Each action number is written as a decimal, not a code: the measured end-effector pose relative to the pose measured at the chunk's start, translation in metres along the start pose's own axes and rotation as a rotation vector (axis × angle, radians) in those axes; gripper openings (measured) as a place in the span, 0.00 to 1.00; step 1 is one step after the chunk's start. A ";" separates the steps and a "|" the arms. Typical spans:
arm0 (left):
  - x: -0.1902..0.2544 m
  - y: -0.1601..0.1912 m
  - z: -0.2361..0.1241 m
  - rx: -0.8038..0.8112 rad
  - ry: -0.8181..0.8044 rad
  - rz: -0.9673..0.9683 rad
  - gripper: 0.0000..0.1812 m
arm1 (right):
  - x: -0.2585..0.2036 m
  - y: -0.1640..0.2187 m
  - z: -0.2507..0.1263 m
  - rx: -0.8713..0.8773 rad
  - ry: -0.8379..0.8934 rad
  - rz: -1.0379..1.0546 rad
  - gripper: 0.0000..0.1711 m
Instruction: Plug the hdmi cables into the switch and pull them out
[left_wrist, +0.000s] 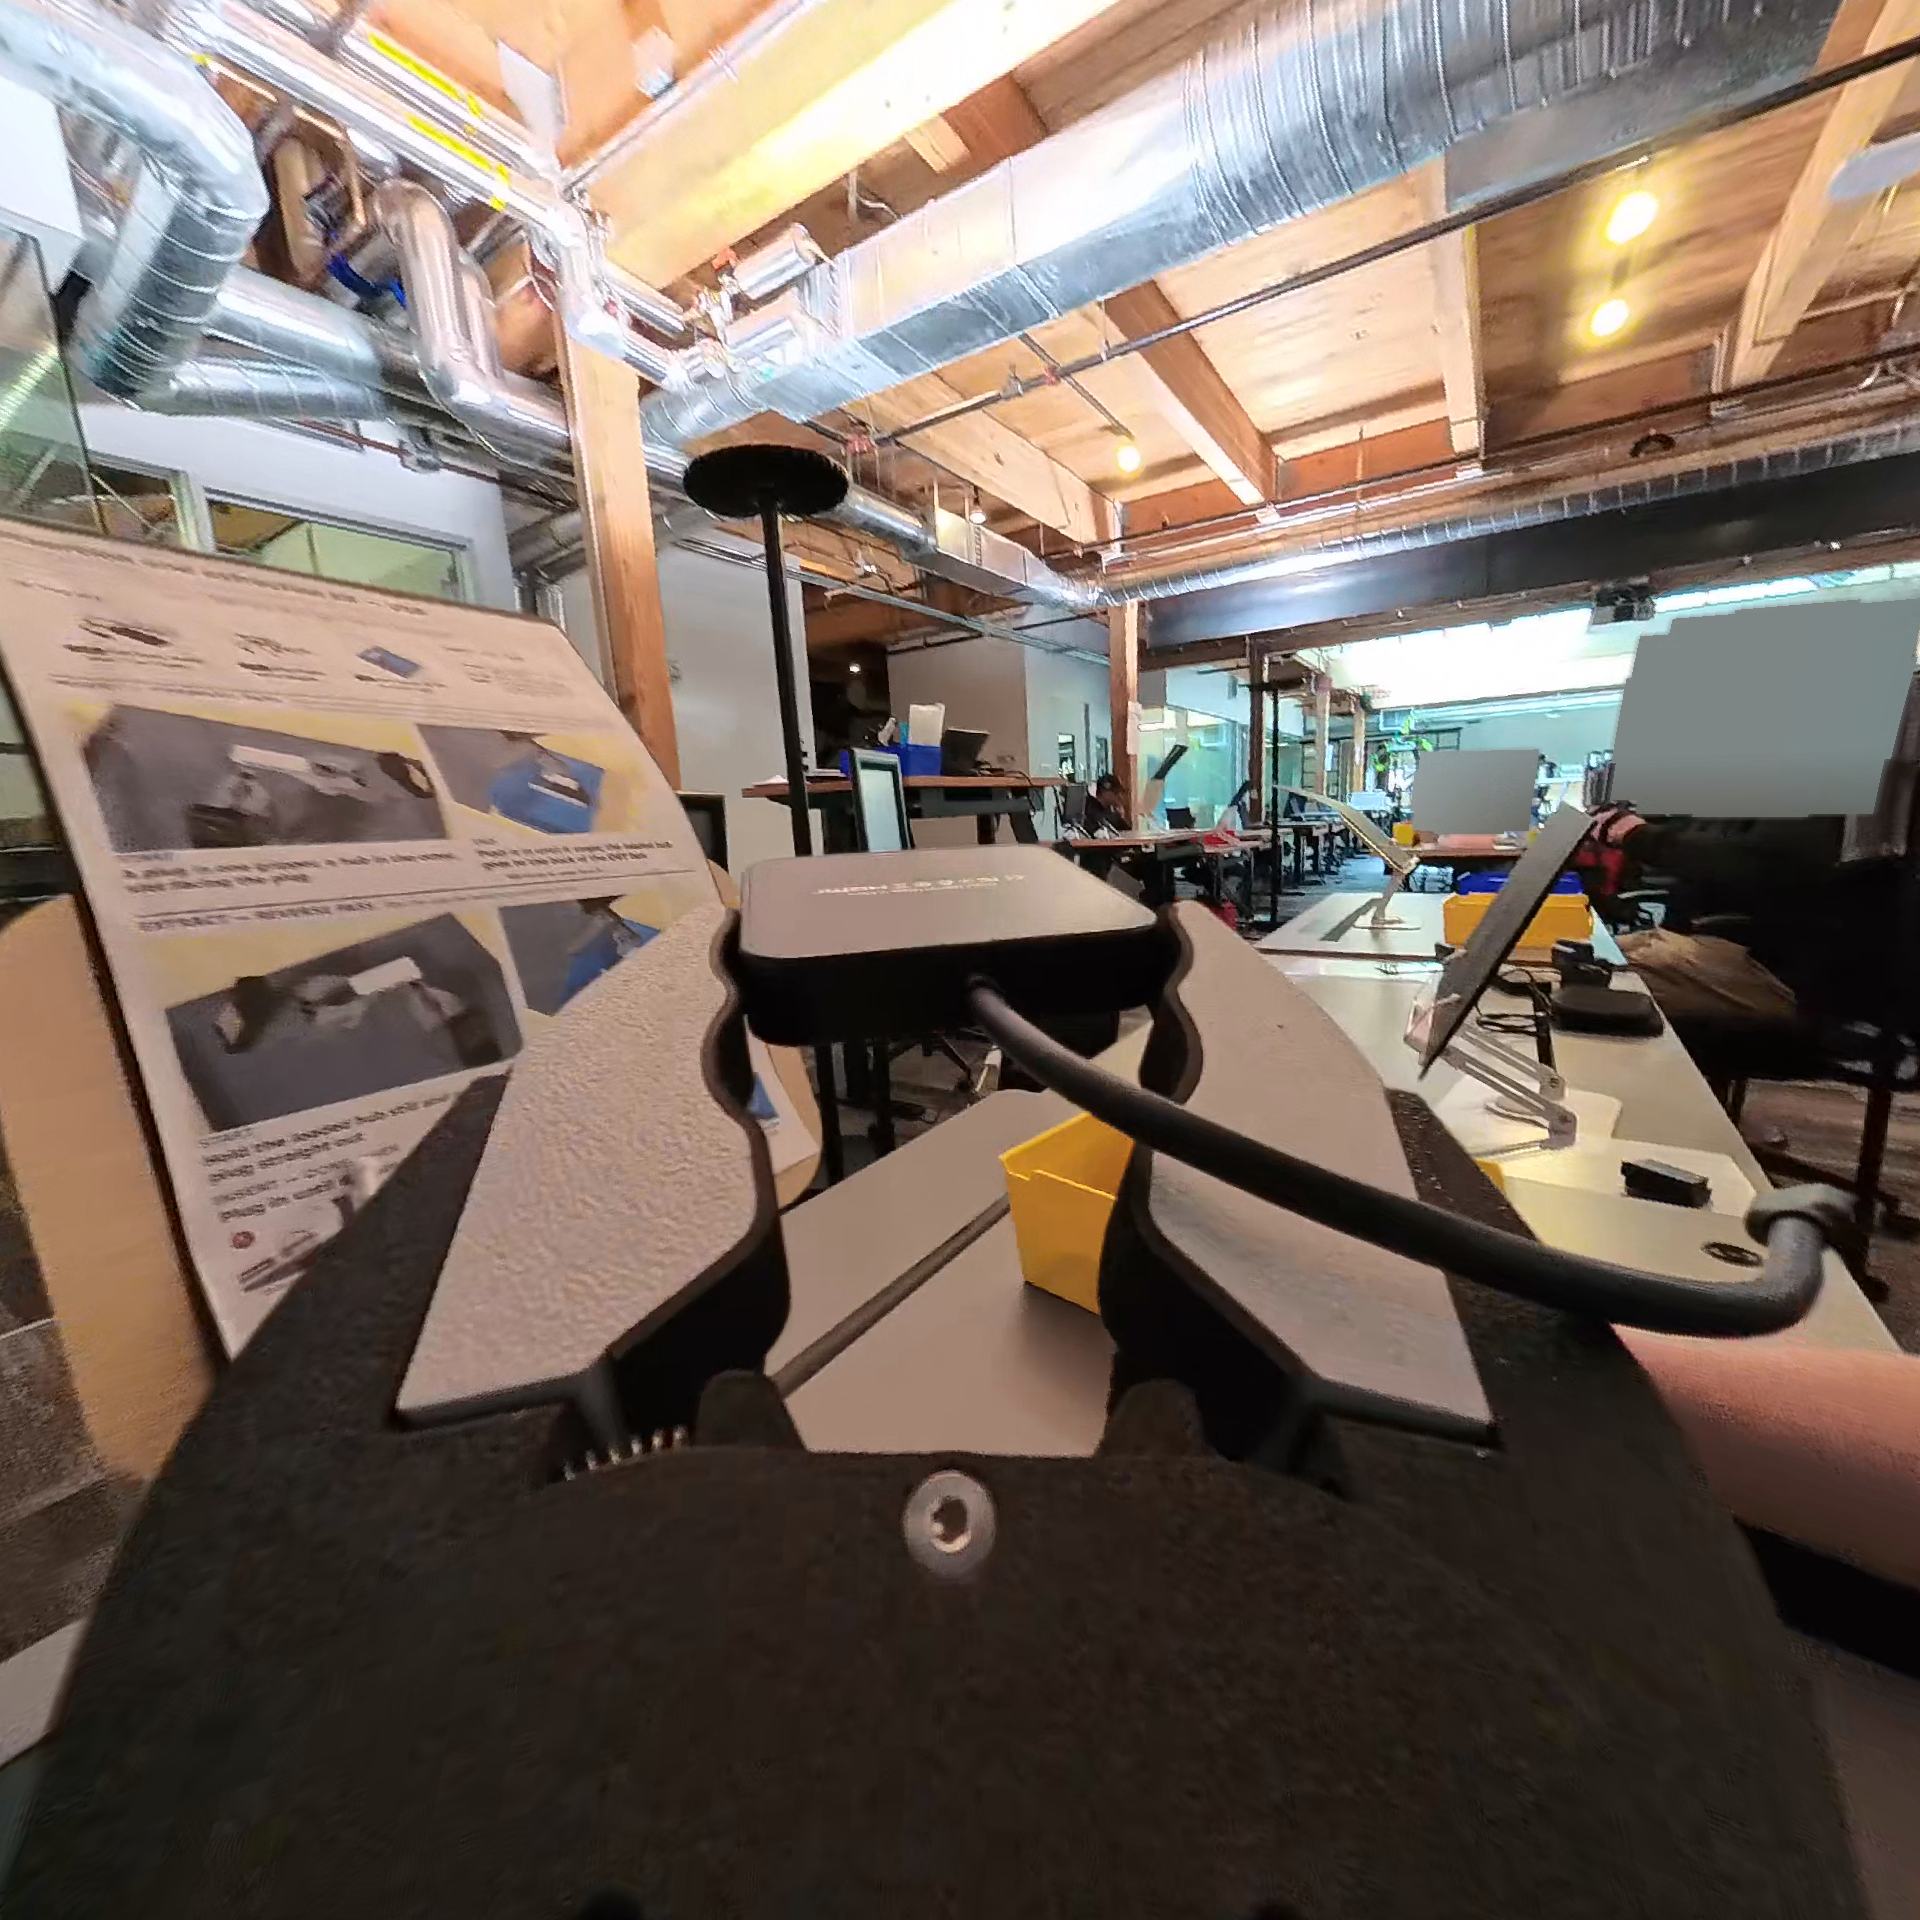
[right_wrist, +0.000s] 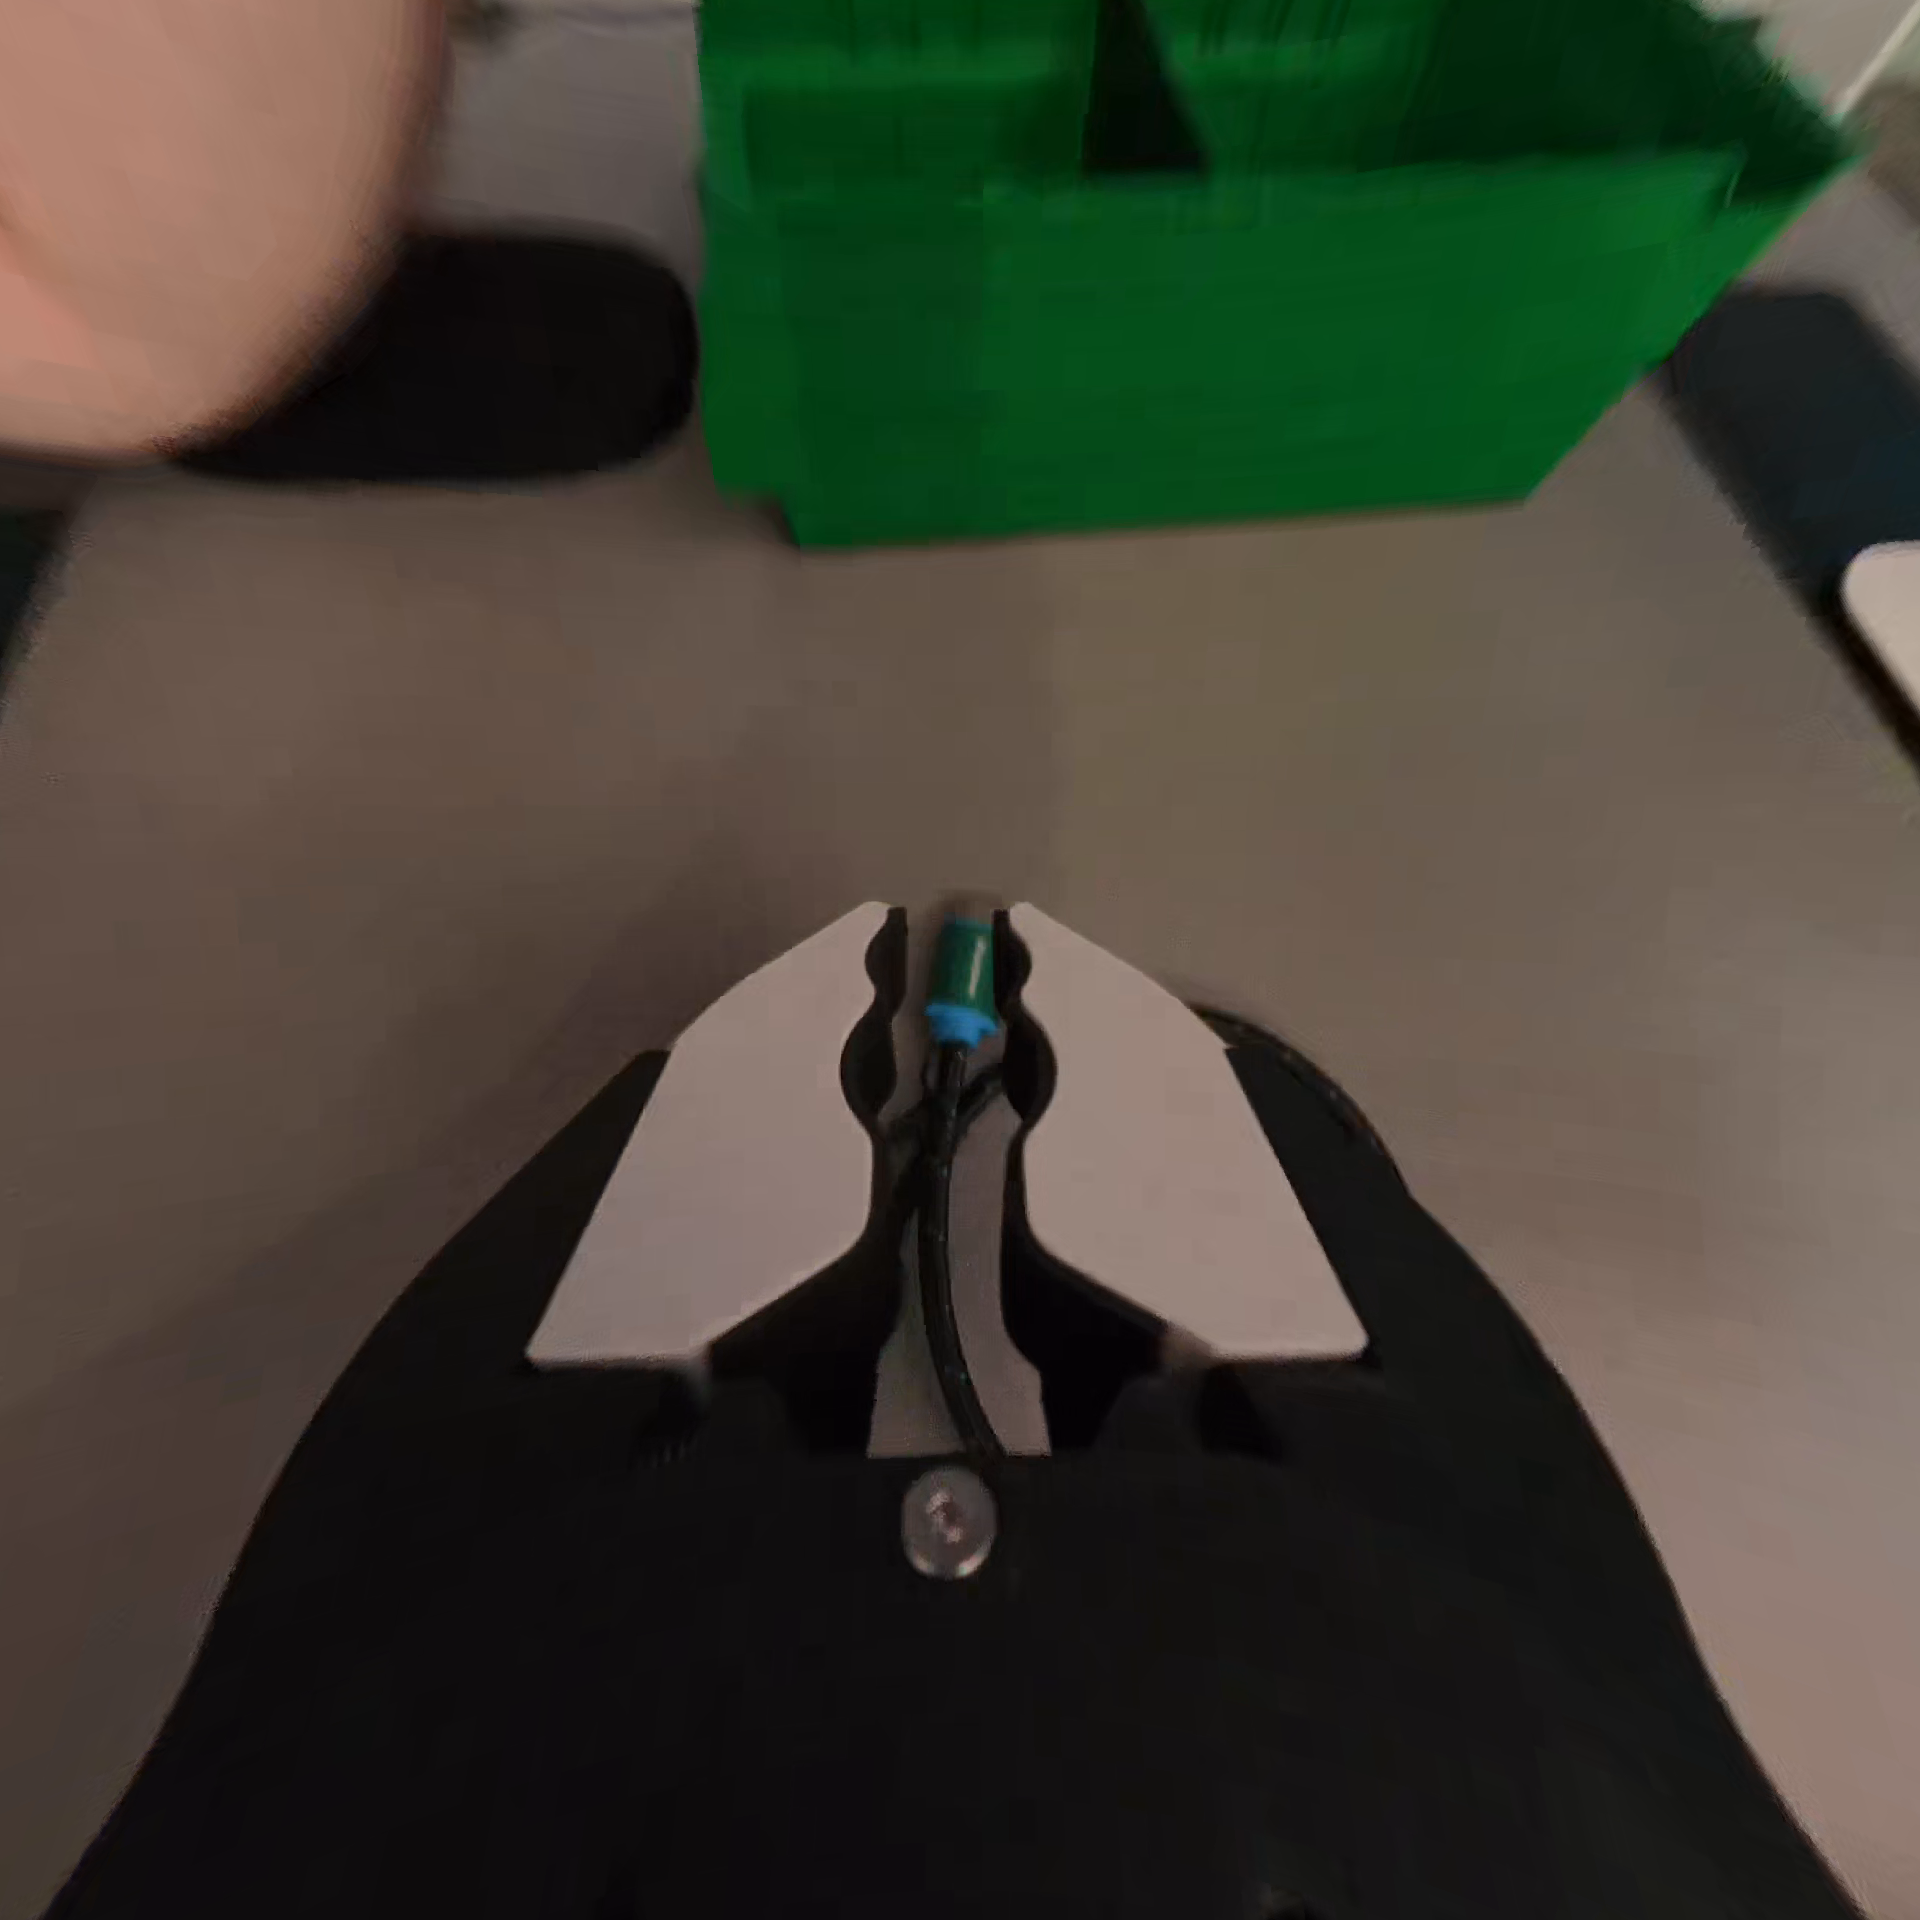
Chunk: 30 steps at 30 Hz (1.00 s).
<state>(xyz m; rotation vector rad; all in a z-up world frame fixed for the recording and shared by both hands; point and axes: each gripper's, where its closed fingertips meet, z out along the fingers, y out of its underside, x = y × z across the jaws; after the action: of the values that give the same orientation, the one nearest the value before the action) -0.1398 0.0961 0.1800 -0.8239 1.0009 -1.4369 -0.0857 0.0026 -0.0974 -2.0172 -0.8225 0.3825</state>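
In the left wrist view my left gripper is shut on a flat black switch box and holds it up in the air, level. A thick black cable leaves the box's near side and curves off to the right. In the right wrist view my right gripper is shut on a cable plug with a teal body and a blue collar. Its thin black cable runs back between the fingers. The plug points forward above the grey table. The view is blurred.
A green bin stands on the table ahead of the right gripper, with a dark flat object to its left. In the left wrist view an instruction sheet leans at the left, and a yellow bin sits on the table below. Tip to tip, the grippers are about 30 centimetres apart. The dark flat object lies some 25 centimetres from my right tips, 35 centimetres from my left tips.
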 end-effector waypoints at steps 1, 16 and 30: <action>-0.002 -0.001 -0.002 0.002 -0.009 0.006 0.41 | 0.000 0.009 0.007 -0.047 0.009 -0.004 0.08; 0.005 0.008 0.007 -0.027 0.009 0.020 0.41 | 0.001 0.053 0.031 -0.190 -0.034 0.160 0.07; 0.017 0.042 0.023 -0.116 0.043 0.100 0.41 | 0.026 -0.036 -0.039 0.064 0.123 0.116 0.06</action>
<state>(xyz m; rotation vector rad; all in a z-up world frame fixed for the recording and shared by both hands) -0.1040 0.0762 0.1501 -0.8182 1.1514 -1.3257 -0.0596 0.0088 -0.0450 -2.0128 -0.6123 0.3422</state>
